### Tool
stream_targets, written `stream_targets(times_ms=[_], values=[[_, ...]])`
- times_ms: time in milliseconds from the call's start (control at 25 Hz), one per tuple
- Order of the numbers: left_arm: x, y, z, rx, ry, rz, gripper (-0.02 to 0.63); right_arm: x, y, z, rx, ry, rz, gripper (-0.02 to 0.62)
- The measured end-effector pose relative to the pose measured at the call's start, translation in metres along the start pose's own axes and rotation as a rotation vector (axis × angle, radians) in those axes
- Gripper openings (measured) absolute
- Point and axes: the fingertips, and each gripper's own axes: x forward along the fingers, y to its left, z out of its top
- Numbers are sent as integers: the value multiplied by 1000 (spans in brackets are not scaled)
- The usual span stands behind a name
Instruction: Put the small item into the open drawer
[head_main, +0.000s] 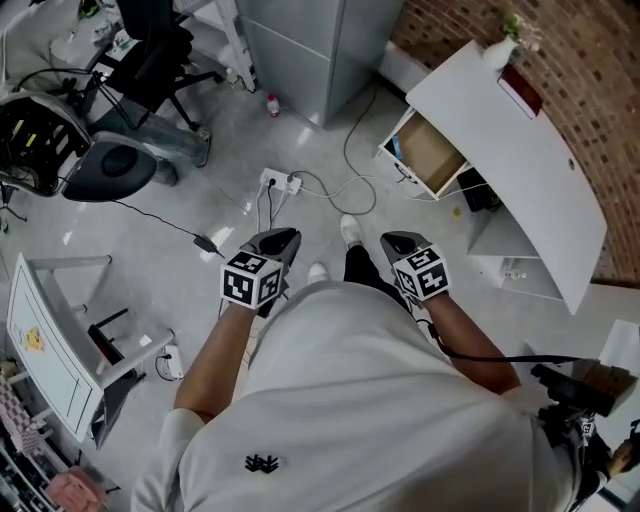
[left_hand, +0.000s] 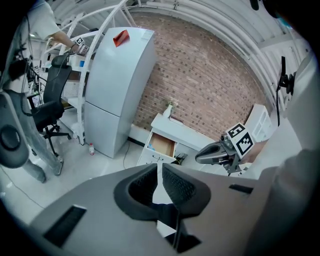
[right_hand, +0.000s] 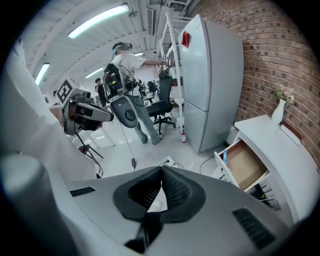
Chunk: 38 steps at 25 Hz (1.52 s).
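The grey left gripper (head_main: 284, 240) shows a narrow slit between bare pads. The grey right gripper (head_main: 399, 243) is pinched closed on nothing. I cannot find the small item anywhere. Loose white cables (head_main: 345, 190) cross the floor before the open, wood-lined drawer (head_main: 432, 152), likely a tripping hazard.

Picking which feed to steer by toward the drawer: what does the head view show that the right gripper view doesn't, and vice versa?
Head view only: a white shelf unit on the floor at the wearer's left. Right gripper view only: another person standing, ceiling lights. Both: the open drawer, white desk, vase, power strip.
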Motion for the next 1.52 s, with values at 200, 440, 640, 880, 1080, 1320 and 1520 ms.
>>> stream_targets(times_ms=[200, 440, 640, 880, 1080, 1320, 1520], values=[[0, -2, -6, -2, 9, 0, 46, -1, 4, -1, -9, -2, 3, 29], [5, -9, -15, 4, 23, -6, 46, -2, 6, -9, -12, -5, 7, 29], [6, -12, -16, 10, 26, -3, 46, -3, 6, -11, -12, -11, 9, 29], [12, -15, -23, 19, 44, -18, 46, -4, 5, -17, 2, -13, -6, 29], [19, -22, -24, 26, 50, -16, 46, -5, 0, -23, 3, -17, 2, 29], [26, -30, -26, 34, 60, -25, 46, -7, -3, -30, 8, -18, 1, 29], [26, -30, -26, 34, 67, -31, 46, -6, -3, -27, 6, -24, -1, 29]])
